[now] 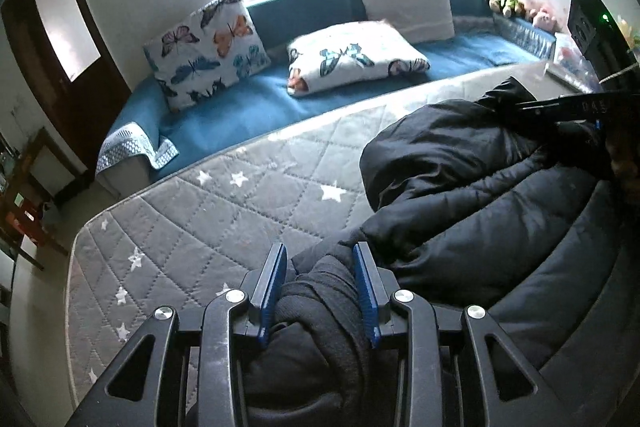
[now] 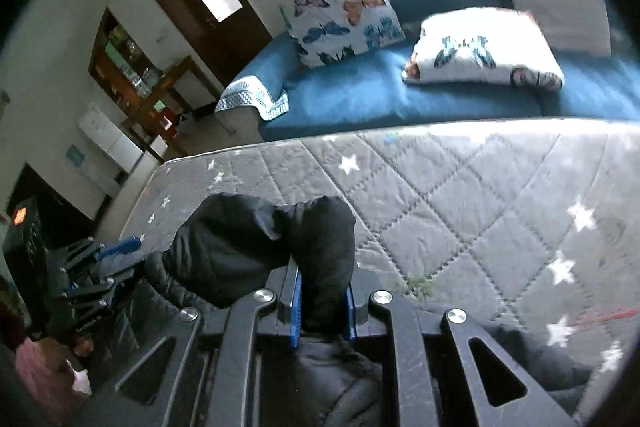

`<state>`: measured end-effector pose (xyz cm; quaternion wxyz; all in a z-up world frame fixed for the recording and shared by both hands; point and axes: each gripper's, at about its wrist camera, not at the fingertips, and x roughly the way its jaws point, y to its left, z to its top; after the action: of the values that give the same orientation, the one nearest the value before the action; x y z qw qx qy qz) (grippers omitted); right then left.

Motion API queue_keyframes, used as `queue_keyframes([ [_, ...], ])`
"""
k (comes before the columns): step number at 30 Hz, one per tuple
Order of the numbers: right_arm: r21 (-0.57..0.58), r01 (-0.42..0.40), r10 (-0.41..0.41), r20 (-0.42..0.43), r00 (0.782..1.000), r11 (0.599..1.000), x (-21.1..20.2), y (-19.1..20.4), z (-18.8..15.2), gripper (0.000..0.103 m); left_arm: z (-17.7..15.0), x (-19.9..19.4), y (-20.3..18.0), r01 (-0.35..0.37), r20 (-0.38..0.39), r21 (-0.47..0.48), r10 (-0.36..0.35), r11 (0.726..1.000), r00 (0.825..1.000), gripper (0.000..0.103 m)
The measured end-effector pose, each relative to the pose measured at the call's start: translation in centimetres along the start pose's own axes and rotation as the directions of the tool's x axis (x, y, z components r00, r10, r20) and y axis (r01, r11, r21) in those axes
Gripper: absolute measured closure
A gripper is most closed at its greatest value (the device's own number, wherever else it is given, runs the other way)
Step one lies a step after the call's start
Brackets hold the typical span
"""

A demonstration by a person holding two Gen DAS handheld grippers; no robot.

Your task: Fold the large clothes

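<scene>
A large black padded jacket (image 1: 480,195) lies bunched on the grey quilted mattress with white stars (image 1: 224,211). My left gripper (image 1: 322,259) is shut on a thick dark fold of the jacket near the mattress's near edge. My right gripper (image 2: 320,287) is shut on another black part of the jacket (image 2: 256,247) and holds it above the mattress (image 2: 480,195). The right gripper also shows at the right edge of the left wrist view (image 1: 568,107); the left gripper shows at the far left of the right wrist view (image 2: 112,259).
A blue sofa (image 1: 256,107) runs behind the mattress with butterfly pillows (image 1: 208,47), a folded butterfly blanket (image 1: 356,55) and a white cushion (image 1: 408,7). Stuffed toys (image 1: 512,1) sit at its right end. A dark door (image 1: 60,39) and shelves (image 2: 132,75) stand left.
</scene>
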<state>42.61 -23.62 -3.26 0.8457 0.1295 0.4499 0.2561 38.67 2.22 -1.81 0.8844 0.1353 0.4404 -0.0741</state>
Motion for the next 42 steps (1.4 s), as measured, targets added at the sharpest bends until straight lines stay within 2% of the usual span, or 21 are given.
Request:
queue_keyframes([
  [5, 0.047, 0.033, -0.03, -0.062, 0.998, 0.998, 2.0, -1.4, -0.1, 0.083, -0.7, 4.0, 0.3, -0.014, -0.046, -0.013, 0.014, 1.0, 0.999, 0.054],
  [9, 0.078, 0.059, -0.054, -0.067, 0.996, 0.995, 1.8, -1.7, -0.1, 0.072, -0.8, 6.1, 0.9, -0.019, -0.058, -0.028, 0.018, 0.999, 0.998, 0.048],
  [11, 0.078, 0.086, -0.083, -0.046, 0.995, 0.993, 0.6, -1.3, 0.1, 0.067, -0.9, 6.4, 0.9, -0.02, -0.058, -0.031, 0.019, 0.999, 0.998, 0.047],
  [14, 0.042, 0.112, -0.112, -0.001, 0.994, 0.993, -2.1, -0.4, 0.6, 0.067, -1.0, 6.5, 1.0, -0.022, -0.06, -0.038, 0.02, 0.999, 0.998, 0.045],
  [16, 0.029, 0.118, -0.119, 0.027, 0.993, 0.993, -4.7, 0.4, 0.9, 0.067, -1.0, 5.9, 1.0, -0.023, -0.065, -0.048, 0.02, 0.999, 0.998, 0.039],
  [19, -0.056, 0.132, -0.132, 0.009, 0.991, 0.99, -7.7, 2.4, 0.0, 0.067, -1.0, 6.1, 1.4, -0.031, -0.071, -0.064, 0.026, 0.997, 0.997, 0.034],
  [21, -0.131, 0.171, -0.176, -0.024, 0.984, 0.976, -8.8, 3.6, -1.5, 0.067, -1.0, 6.1, 1.5, -0.032, -0.071, -0.064, 0.028, 0.997, 0.997, 0.034],
  [24, -0.169, 0.191, -0.207, -0.079, 0.975, 0.967, -8.2, 3.7, -3.8, 0.067, -1.0, 5.8, 1.5, -0.035, -0.07, -0.065, 0.03, 0.997, 0.997, 0.033],
  [26, -0.168, 0.231, -0.251, -0.109, 0.962, 0.958, -6.6, 2.7, -4.4, 0.068, -0.9, 5.8, 1.4, -0.037, -0.07, -0.065, 0.033, 0.997, 0.997, 0.033],
  [29, -0.109, 0.206, -0.22, -0.14, 0.965, 0.972, -4.4, 0.7, -5.3, 0.072, -0.8, 5.5, 1.4, -0.049, -0.069, -0.068, 0.044, 0.996, 0.997, 0.032],
  [35, -0.146, 0.251, -0.272, -0.142, 0.952, 0.957, -5.3, 2.7, -4.6, 0.069, -0.9, 2.0, 0.5, -0.103, -0.014, -0.042, 0.102, 0.994, 0.995, 0.032],
  [38, -0.175, 0.249, -0.267, -0.094, 0.959, 0.953, -7.0, 5.0, -4.9, 0.069, -1.3, -1.0, 0.2, -0.092, 0.027, -0.056, 0.094, 0.994, 0.995, 0.032],
  [42, -0.225, 0.214, -0.238, -0.084, 0.968, 0.951, -7.8, 8.0, -6.0, 0.069, -2.7, -5.5, -0.8, -0.074, 0.077, -0.046, 0.077, 0.996, 0.994, 0.032],
])
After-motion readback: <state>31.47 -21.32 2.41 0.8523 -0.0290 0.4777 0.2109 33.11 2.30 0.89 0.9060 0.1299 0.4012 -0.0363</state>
